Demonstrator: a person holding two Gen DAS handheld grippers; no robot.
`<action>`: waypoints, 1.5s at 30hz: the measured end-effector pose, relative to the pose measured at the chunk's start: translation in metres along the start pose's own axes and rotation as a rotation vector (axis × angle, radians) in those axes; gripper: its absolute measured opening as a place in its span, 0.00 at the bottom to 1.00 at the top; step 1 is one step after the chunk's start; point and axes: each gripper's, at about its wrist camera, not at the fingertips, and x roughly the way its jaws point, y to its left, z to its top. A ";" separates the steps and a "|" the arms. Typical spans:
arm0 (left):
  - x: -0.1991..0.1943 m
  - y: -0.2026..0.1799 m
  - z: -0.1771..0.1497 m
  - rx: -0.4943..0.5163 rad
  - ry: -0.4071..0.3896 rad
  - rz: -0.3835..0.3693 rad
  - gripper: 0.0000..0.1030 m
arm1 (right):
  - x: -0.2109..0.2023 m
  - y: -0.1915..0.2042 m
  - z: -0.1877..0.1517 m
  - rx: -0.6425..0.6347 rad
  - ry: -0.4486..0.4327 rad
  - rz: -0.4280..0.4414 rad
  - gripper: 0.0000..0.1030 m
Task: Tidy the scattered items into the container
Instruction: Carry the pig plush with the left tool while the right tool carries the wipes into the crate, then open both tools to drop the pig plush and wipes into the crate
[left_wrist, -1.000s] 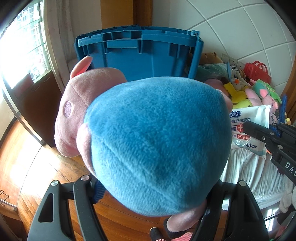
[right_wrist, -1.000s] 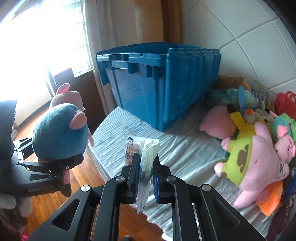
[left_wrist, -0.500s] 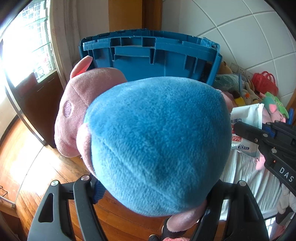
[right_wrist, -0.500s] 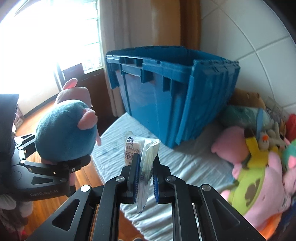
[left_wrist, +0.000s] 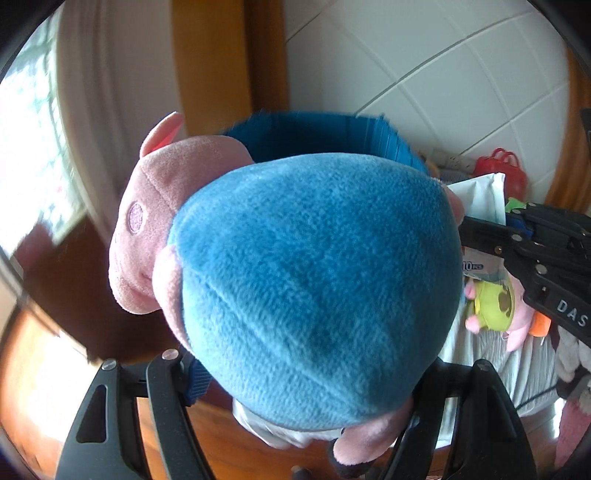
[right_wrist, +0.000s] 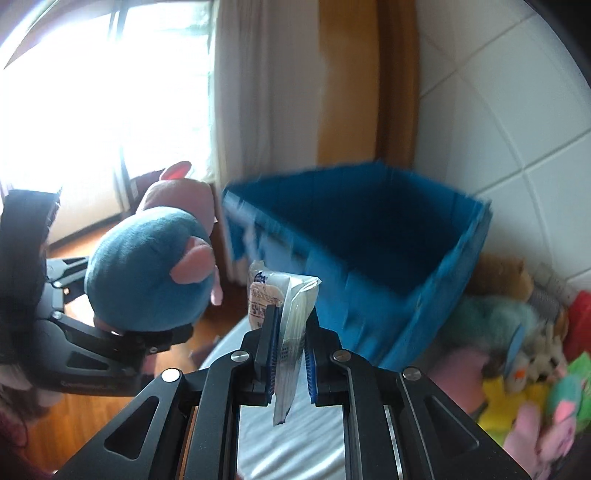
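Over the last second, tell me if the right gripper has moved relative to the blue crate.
Yes. The right gripper, shut on the wipes packet, has risen and closed in: the blue crate sits lower in its view, its dark inside showing.

Plush pig (left_wrist: 314, 288): teal-blue body, dusty-pink head w/ a mauve stitched eye; crate (right_wrist: 369, 251): solid deep blue in & out; wipes pack (right_wrist: 291, 314): white & clear film w/ blue print, reddish label patch; both grippers (right_wrist: 288, 354) (left_wrist: 295, 417): black frames, blue finger pads, silver screws; bed sheet (right_wrist: 295, 435): pale grey-white w/ thin stripes; toy pile (right_wrist: 517, 362): pink, yellow, green, teal, brown; basket (left_wrist: 502, 173): red; wall tiles (left_wrist: 443, 74): white w/ grey grout; floor (left_wrist: 37, 387): orange-brown wood.
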 end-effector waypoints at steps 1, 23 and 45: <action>0.002 0.007 0.016 0.027 -0.013 0.003 0.71 | 0.002 0.000 0.012 0.008 -0.016 -0.016 0.12; 0.241 0.027 0.271 0.076 0.142 -0.171 0.71 | 0.187 -0.160 0.193 0.248 0.099 -0.332 0.12; 0.543 -0.039 0.293 0.150 0.554 -0.127 0.71 | 0.391 -0.320 0.146 0.571 0.516 -0.498 0.12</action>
